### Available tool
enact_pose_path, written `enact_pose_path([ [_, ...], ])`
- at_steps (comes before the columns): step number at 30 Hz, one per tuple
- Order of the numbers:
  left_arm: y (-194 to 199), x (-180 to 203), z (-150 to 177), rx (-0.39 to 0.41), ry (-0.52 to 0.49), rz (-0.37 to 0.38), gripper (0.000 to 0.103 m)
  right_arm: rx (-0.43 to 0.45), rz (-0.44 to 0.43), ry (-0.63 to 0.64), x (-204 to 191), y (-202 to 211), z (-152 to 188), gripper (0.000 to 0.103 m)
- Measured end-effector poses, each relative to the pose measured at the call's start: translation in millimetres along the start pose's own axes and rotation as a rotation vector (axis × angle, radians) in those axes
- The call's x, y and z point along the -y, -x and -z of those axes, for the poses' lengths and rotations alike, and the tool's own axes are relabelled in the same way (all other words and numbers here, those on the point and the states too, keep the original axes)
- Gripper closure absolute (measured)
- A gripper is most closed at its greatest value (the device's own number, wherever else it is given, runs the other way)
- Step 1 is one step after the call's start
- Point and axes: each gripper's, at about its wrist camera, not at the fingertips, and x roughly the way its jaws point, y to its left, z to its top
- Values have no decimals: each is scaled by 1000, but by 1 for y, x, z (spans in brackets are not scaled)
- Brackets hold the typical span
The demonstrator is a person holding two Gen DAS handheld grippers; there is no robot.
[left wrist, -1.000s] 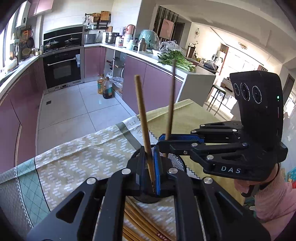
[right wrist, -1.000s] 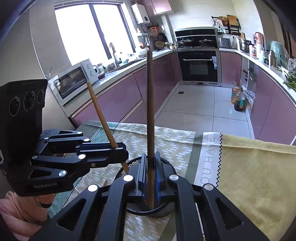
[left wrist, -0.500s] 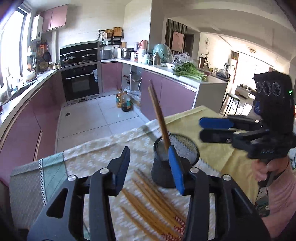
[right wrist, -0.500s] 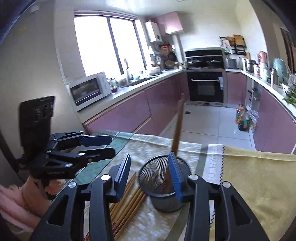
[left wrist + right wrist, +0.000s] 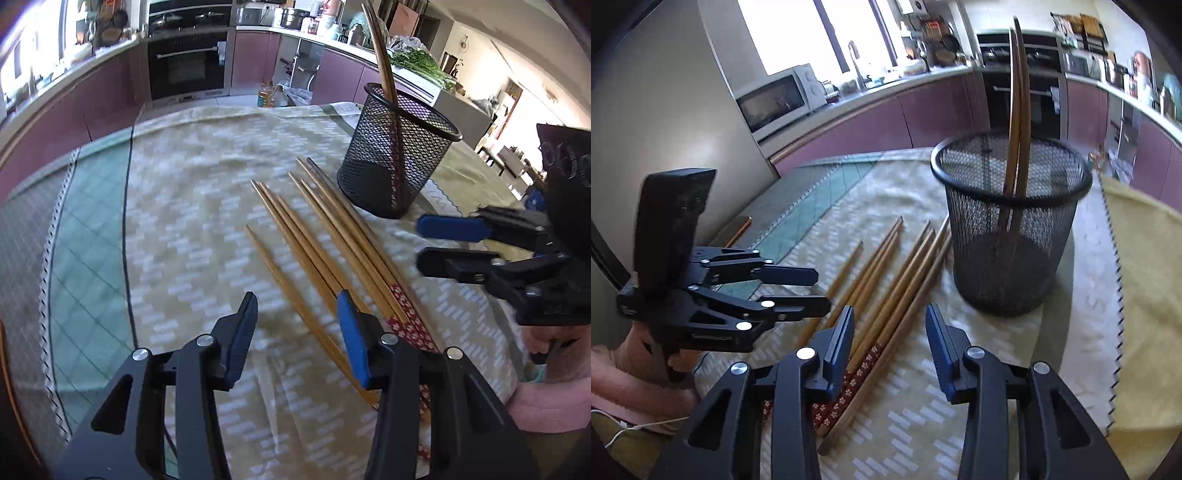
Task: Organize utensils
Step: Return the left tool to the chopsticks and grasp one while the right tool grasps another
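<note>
A black mesh holder stands on the tablecloth with two chopsticks leaning inside it. Several loose chopsticks lie side by side on the cloth beside the holder. My left gripper is open low over the near ends of the leftmost ones, holding nothing. My right gripper hovers over the red-patterned ends of the same bundle. Its jaws are closing, with chopsticks lying below the gap and nothing pressed by the pads.
A patterned tablecloth covers the table, and a yellow cloth lies to the right of the holder. A flat phone-like object rests near the table's left edge. Purple kitchen cabinets, an oven and a microwave stand beyond the table.
Both grippers let go of the chopsticks they held upright over the holder, opened, and dropped down to the loose chopsticks on the cloth. Those two chopsticks now stand in the holder.
</note>
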Motion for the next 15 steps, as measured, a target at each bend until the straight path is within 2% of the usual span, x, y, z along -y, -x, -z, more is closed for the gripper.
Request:
enact_pose_path([
  [6,0,6,7,-7,-22,-17,66,-29,23,-30,1,-12,2,71],
  [11,0,4,4,-2,-19,-28,80,-48,43,-30,1,-15,5,75],
  [15,-2,0,-2,0,-17,-29,87,-53,50,-40,4,-15,10,79],
])
